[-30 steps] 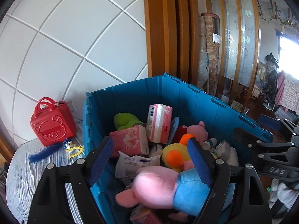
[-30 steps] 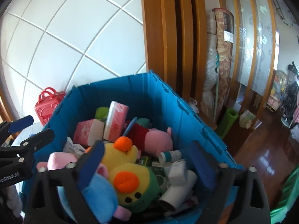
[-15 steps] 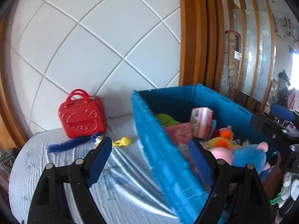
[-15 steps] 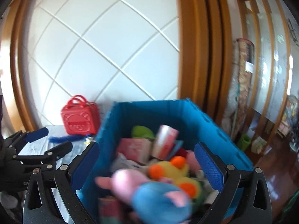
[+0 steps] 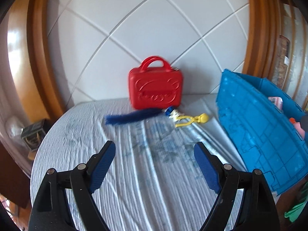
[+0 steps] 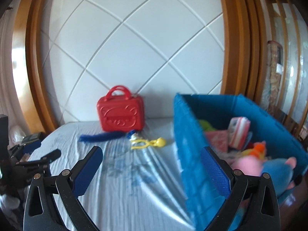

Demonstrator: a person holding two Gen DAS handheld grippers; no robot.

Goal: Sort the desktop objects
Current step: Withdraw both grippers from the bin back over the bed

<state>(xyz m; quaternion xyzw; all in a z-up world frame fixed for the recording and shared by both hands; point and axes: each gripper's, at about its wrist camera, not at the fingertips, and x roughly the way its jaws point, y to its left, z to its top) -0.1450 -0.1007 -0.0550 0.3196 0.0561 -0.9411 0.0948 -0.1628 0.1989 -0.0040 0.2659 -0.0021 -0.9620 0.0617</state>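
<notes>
Three things lay on the cloth-covered desk (image 5: 134,182) beside the blue bin (image 6: 192,134): a stiff red case (image 5: 155,88), best taken by its handle, a soft blue feather (image 5: 132,116), and a light yellow toy (image 5: 192,119). Both the left gripper (image 5: 154,163) and right gripper (image 6: 151,170) had their fingers spread and empty.

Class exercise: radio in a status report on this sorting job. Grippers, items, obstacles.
Left gripper open, empty. Right gripper open, empty. Red case, blue feather, yellow toy lie on the cloth beside the bin. Nothing in the way.
</notes>
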